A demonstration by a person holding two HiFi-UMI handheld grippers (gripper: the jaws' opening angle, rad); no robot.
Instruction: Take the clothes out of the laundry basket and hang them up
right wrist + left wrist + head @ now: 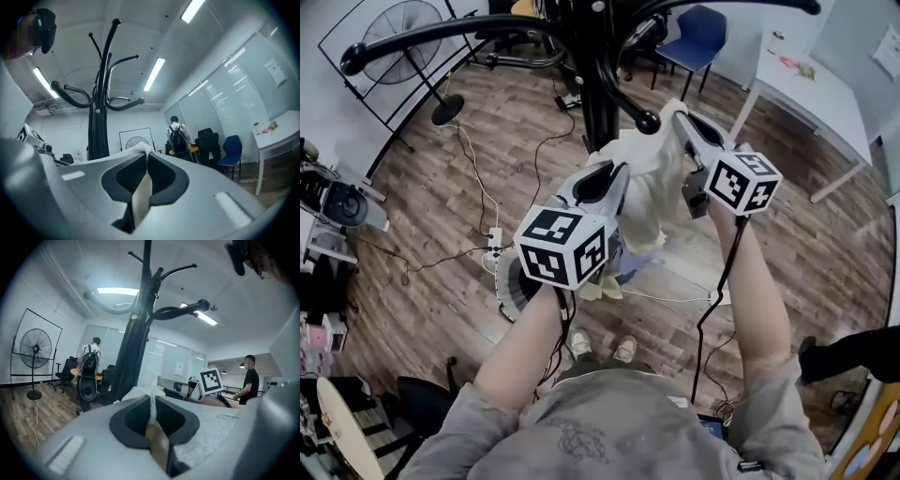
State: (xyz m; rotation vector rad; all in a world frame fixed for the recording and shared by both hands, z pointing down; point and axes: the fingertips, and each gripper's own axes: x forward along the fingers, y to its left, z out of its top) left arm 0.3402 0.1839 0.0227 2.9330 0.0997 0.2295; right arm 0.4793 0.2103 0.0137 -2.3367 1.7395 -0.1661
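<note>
A cream-white garment (649,192) hangs bunched at the centre of the head view, just below the black coat stand (600,94) and touching none of its curved arms. Both tools hold it. The left gripper (614,173), centre-left, has its jaws pressed together on a thin fold of the cloth (152,401). The right gripper (682,120), up and to the right, pinches another edge (142,187) in the same way. The two are near each other, with the cloth bundled between them. Beyond the stand there is a wooden floor (441,225), with a standing fan (403,28) at the upper left, a blue chair (698,33) at the top right and a white table (806,89) along the right edge.
</note>
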